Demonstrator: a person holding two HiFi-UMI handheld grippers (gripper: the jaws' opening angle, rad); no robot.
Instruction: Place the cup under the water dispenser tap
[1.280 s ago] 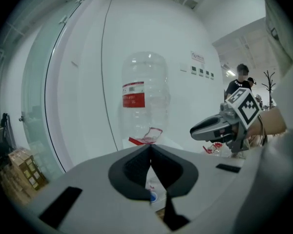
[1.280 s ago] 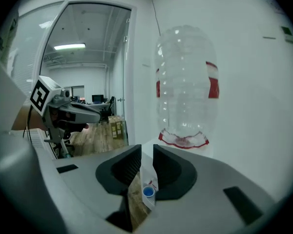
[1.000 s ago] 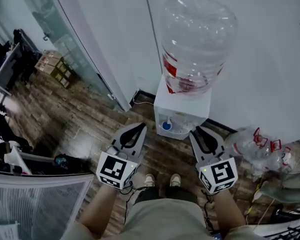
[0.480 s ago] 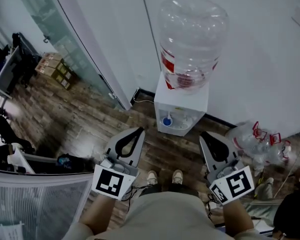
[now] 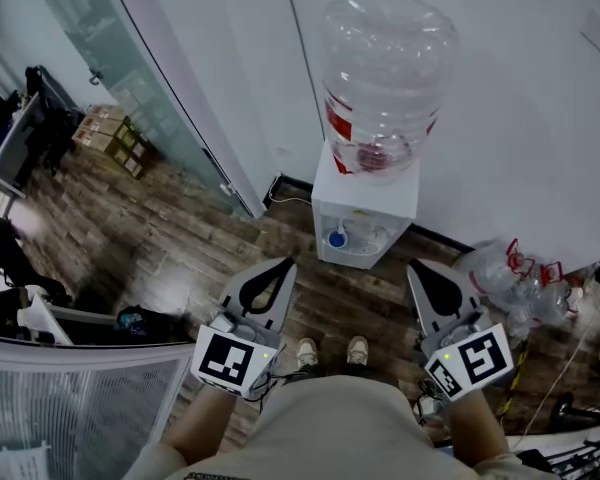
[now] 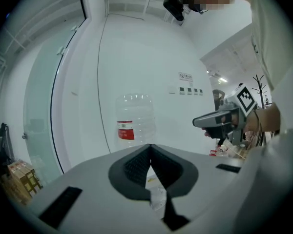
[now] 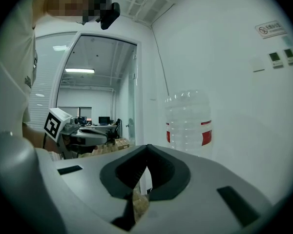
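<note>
The white water dispenser [image 5: 380,196] stands against the wall with a big clear bottle [image 5: 388,78] on top. A small blue round thing [image 5: 337,239], which looks like the cup, sits in its tap recess. My left gripper [image 5: 285,262] hangs before the dispenser's left side, apart from it, its jaws shut and empty. My right gripper [image 5: 414,264] hangs off the right front corner, also shut on nothing. In the left gripper view the jaws [image 6: 150,146] meet below the bottle [image 6: 136,126]. The right gripper [image 7: 147,146] points just left of the bottle [image 7: 189,123].
A pile of empty clear bottles [image 5: 515,283] lies on the floor at the right. A glass partition [image 5: 110,78] runs off to the left, with cardboard boxes [image 5: 110,133] behind it. The person's shoes [image 5: 330,351] stand on the wooden floor. A mesh panel [image 5: 70,408] fills the lower left.
Both grippers have drawn back a little from the dispenser toward the person. The right one has also shifted outward to the right.
</note>
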